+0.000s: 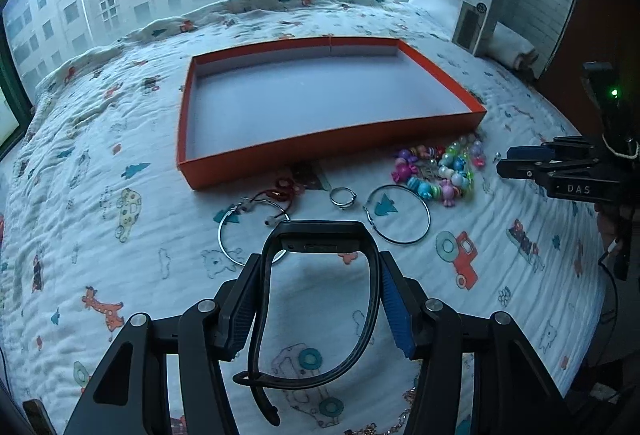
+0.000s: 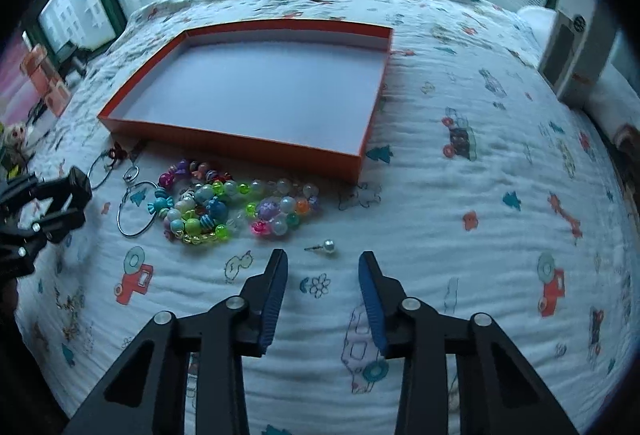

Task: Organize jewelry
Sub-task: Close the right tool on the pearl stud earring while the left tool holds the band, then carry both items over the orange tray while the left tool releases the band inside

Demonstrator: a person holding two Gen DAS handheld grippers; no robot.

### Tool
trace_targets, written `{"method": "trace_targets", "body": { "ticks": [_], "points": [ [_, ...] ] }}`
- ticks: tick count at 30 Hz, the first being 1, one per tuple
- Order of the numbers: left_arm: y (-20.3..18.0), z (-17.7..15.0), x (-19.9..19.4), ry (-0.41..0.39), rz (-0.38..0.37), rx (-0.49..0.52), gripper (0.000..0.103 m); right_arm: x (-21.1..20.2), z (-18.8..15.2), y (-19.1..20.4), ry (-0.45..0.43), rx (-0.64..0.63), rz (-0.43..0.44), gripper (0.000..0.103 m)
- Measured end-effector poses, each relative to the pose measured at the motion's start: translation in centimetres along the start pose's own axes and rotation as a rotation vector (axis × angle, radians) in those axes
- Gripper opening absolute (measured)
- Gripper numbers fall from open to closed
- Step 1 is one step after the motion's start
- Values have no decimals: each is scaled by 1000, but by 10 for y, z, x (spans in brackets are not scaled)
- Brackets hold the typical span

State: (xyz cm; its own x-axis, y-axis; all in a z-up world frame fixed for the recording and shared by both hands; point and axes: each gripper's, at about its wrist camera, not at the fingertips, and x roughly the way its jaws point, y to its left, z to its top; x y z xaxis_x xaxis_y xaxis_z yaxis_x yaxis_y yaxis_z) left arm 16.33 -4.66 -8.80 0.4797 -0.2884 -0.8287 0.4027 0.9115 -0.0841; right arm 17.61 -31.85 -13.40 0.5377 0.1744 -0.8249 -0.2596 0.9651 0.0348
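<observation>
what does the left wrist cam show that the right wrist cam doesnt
Only the left wrist view shows the black wristband gripped in the left tongs. Only the right wrist view shows the pearl stud lying just ahead of the open right tongs, and clutter beyond the bed's left edge. Both show the orange tray, the colourful bead pile, a hoop earring, a small ring and the printed quilt.

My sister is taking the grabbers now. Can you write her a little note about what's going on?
Left gripper: fingers shut on the black watch band, above the blanket.
Right gripper: open, holding nothing, pointed at the pearl stud.
Orange tray: nothing in it yet.
Still on the blanket: bead bracelets, two hoops, ring, red string piece.
Left: put everything in the tray.
</observation>
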Motion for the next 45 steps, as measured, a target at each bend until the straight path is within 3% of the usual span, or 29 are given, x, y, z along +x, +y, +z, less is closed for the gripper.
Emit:
{"method": "trace_targets", "body": {
  "ticks": [8, 21, 33, 45],
  "points": [
    [4, 4, -6, -17, 1, -12, 60, 6, 6, 5, 12, -93, -20, 37],
    [8, 6, -9, -25, 4, -23, 60, 7, 9, 5, 13, -132, 1, 21],
    [9, 12, -19, -44, 14, -36, 60, 1, 5, 2, -4, -88, 17, 20],
    [1, 49, -50, -126, 45, -25, 60, -36, 24, 8, -113, -56, 30, 20]
  ]
}}
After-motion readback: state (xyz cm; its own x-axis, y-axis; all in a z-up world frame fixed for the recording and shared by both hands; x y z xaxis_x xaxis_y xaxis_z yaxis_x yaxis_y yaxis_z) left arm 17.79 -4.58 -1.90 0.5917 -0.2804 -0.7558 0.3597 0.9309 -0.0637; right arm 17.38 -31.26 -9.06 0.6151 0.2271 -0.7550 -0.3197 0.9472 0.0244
